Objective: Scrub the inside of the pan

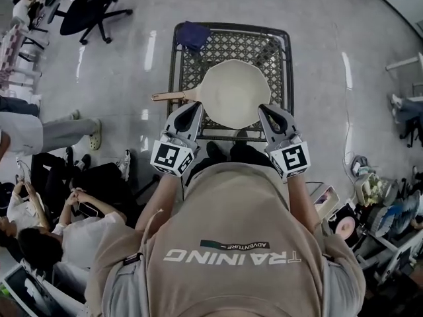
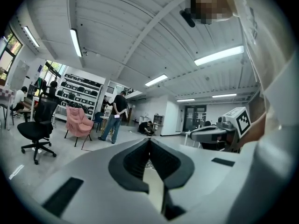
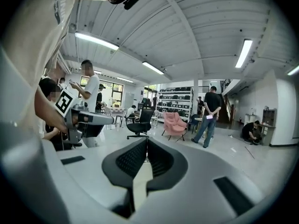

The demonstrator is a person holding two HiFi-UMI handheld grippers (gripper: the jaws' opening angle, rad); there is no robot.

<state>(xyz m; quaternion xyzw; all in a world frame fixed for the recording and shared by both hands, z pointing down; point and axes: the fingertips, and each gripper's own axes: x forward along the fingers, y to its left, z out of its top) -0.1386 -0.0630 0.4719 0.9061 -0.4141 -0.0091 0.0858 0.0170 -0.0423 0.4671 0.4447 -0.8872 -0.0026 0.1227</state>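
A cream pan (image 1: 234, 91) lies on a black lattice metal table (image 1: 285, 58), its wooden handle (image 1: 173, 96) pointing left. A dark blue cloth (image 1: 193, 35) sits on the table's back left corner. My left gripper (image 1: 193, 105) hovers at the pan's near left rim and my right gripper (image 1: 264, 109) at its near right rim, both above the table's front edge. Both have their jaws together with nothing between them. The left gripper view shows its own closed jaws (image 2: 149, 141) and the right gripper (image 2: 219, 132) beside them. The right gripper view shows its closed jaws (image 3: 146, 141) and the room beyond.
A black office chair (image 1: 86, 8) stands on the floor at the far left. People sit and stand close by on the left (image 1: 46, 243). Cluttered shelves and boxes (image 1: 377, 210) stand at the right. A pink armchair (image 3: 175, 123) and standing people show far off.
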